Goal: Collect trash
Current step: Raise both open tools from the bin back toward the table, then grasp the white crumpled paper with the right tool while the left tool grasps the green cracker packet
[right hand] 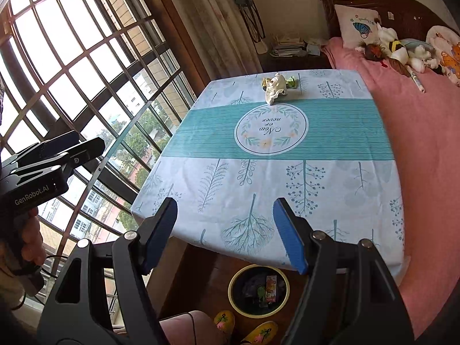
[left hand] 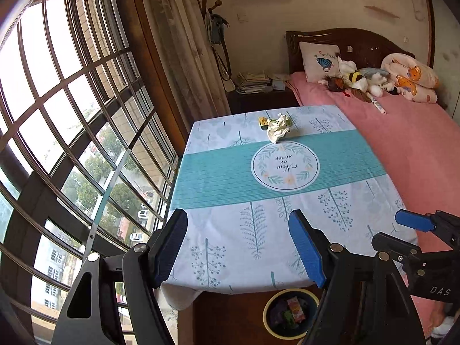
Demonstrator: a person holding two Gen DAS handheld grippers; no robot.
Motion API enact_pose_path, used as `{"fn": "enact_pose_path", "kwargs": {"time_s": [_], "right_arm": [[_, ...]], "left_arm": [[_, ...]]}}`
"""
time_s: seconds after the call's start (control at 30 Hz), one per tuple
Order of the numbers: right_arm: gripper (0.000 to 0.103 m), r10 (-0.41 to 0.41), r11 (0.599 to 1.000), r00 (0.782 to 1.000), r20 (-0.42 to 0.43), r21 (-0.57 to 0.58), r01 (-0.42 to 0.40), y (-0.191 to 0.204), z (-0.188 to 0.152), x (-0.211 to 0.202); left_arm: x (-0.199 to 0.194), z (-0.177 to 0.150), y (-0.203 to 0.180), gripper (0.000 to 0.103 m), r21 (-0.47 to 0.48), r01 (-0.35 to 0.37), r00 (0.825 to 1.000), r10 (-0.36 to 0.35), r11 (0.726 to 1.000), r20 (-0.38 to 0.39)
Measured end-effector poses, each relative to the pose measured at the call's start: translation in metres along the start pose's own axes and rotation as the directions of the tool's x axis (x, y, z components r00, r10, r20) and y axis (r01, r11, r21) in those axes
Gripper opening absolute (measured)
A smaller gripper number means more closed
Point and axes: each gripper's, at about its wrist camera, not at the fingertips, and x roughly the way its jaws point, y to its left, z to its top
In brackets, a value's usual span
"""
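A crumpled white tissue (left hand: pixel 277 128) (right hand: pixel 274 87) lies near the far edge of the table (left hand: pixel 258 230) (right hand: pixel 316 187), with small green and yellow wrappers (left hand: pixel 263 121) (right hand: pixel 292 82) touching it. A yellow-rimmed bin (left hand: pixel 267 307) (right hand: pixel 230 290) stands on the floor under the table's near edge, with several wrappers inside. My left gripper (left hand: pixel 238 247) (right hand: pixel 92 143) hangs open over the near left corner, holding nothing. My right gripper (right hand: pixel 225 234) (left hand: pixel 386 228) is open above the near edge and the bin, also holding nothing.
A barred window (left hand: pixel 72 115) runs along the left of the table. A pink bed (left hand: pixel 402 143) with a pillow and soft toys borders its right side. A nightstand with stacked books (left hand: pixel 253 82) stands behind. Yellow slippers (right hand: pixel 224 320) lie on the floor beside the bin.
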Motion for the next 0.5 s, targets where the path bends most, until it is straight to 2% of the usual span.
{"fn": "enact_pose_path", "kwargs": {"time_s": [0.23,0.37,0.5], "right_arm": [[0.067,0.02,0.996,0.999,-0.041,0.086,-0.016,-0.027,0.057,0.033],[0.067,0.015,0.993,0.999,-0.043,0.116,-0.01,-0.036,0.091,0.057],[0.075,0.011,0.983,0.999,-0.044,0.184,-0.002,-0.045,0.128,0.097]], "left_arm": [[0.02,0.069,0.026,0.074,0.052,-0.031,1.0,0.03,0.998,0.007],[0.051,0.104,0.038,0.074,0.096,-0.035,0.999,0.035,0.995,0.004],[0.1,0.138,0.051,0.074,0.151,-0.024,1.0,0.024,0.988,0.0]]}}
